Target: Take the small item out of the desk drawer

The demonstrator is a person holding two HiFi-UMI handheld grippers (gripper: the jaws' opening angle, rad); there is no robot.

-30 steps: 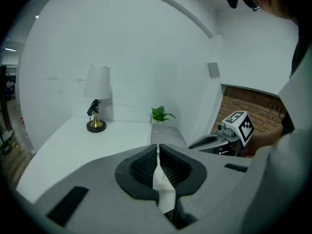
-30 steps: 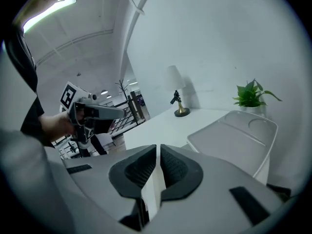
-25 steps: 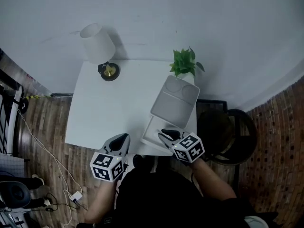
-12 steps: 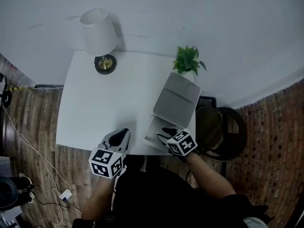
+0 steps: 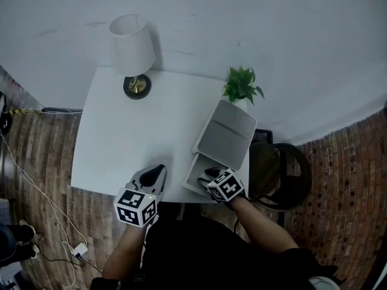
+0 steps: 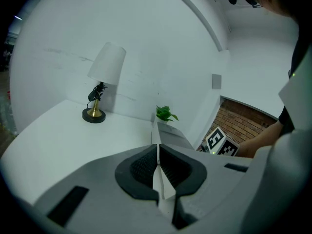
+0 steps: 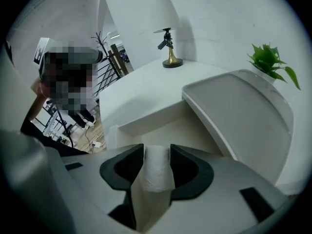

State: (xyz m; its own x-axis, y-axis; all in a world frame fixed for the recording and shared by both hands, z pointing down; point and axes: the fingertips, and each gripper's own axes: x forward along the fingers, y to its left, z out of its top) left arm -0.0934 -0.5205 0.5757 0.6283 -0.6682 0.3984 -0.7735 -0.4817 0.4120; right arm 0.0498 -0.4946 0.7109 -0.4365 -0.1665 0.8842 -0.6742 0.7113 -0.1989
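Right gripper view: my right gripper (image 7: 157,154) reaches into the open desk drawer (image 7: 165,128). Its jaws are opening, and the small white roll (image 7: 157,172) sits between the pads without being clamped. Left gripper view: my left gripper (image 6: 158,155) is clenched with nothing in it. It hangs over the front edge of the white desk (image 6: 58,135), to the left of the drawer.
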